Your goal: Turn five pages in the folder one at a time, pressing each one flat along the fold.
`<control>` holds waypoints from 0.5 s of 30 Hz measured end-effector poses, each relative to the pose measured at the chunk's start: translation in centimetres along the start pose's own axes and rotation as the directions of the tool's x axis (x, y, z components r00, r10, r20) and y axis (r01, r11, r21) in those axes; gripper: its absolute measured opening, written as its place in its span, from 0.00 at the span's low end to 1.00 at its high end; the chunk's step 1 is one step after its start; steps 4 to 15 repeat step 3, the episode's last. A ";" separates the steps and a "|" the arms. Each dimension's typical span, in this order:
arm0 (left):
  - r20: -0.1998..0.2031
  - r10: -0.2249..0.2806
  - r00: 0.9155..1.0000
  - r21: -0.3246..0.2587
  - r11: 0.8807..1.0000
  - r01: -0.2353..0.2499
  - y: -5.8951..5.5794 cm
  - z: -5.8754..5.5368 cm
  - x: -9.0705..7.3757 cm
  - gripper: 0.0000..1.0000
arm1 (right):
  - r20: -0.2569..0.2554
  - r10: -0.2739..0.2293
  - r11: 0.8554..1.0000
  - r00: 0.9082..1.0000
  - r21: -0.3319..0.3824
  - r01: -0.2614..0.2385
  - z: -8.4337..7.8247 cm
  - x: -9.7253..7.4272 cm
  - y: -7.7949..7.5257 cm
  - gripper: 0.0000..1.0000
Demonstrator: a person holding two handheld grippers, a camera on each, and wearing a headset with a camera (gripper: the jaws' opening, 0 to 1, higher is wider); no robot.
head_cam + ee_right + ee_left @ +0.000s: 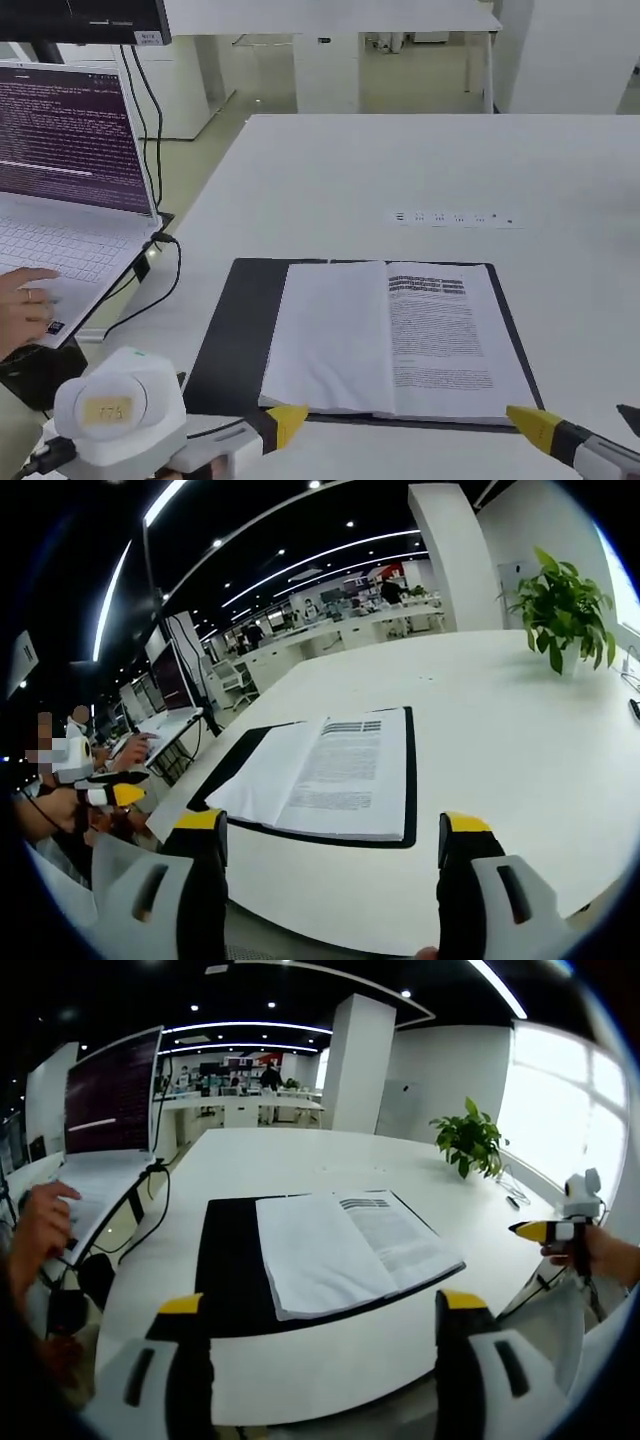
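An open-plan office with black ceilings, strip lights and a white column [355,1060] surrounds a broad white table [400,170]. The far desks and the people at them are too small to make out. At the table's left edge stands a laptop [60,150], cut off by the head view's border, with a hand [22,305] resting on its keyboard; its lines of screen text are too fine to read. The black folder [235,330] lies open and flat near the table's front edge. Its pages [400,340] sit toward its right side, with a bare strip of cover to their left. The right page carries print too small to read, and the left page looks blank. The left gripper [320,1305] and the right gripper [332,822] hover short of the folder, jaws spread wide and holding nothing. In the head view each shows one yellow tip, with the rest cut off below. The gripper views take in a potted plant [560,610] by the windows. The head view picks up a row of small sockets [455,218] set into the tabletop beyond the folder.
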State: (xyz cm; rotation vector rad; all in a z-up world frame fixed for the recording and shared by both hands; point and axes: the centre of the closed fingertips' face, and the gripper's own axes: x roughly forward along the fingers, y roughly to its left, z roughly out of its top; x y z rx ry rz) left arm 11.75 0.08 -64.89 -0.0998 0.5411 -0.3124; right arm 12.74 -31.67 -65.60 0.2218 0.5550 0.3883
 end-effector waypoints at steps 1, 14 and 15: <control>-0.002 0.002 1.000 -0.002 1.000 -0.002 0.0 0.0 0.0 0.93 | 0.002 0.002 1.000 1.000 0.000 -0.002 0.1 0.0 -0.1 0.87; -0.001 -0.002 1.000 -0.004 1.000 0.002 -0.1 0.0 0.1 0.92 | 0.005 -0.003 1.000 1.000 0.000 0.003 0.1 0.0 -0.2 0.86; -0.001 -0.002 1.000 -0.004 1.000 0.002 -0.1 0.0 0.1 0.92 | 0.005 -0.003 1.000 1.000 0.000 0.003 0.1 0.0 -0.2 0.86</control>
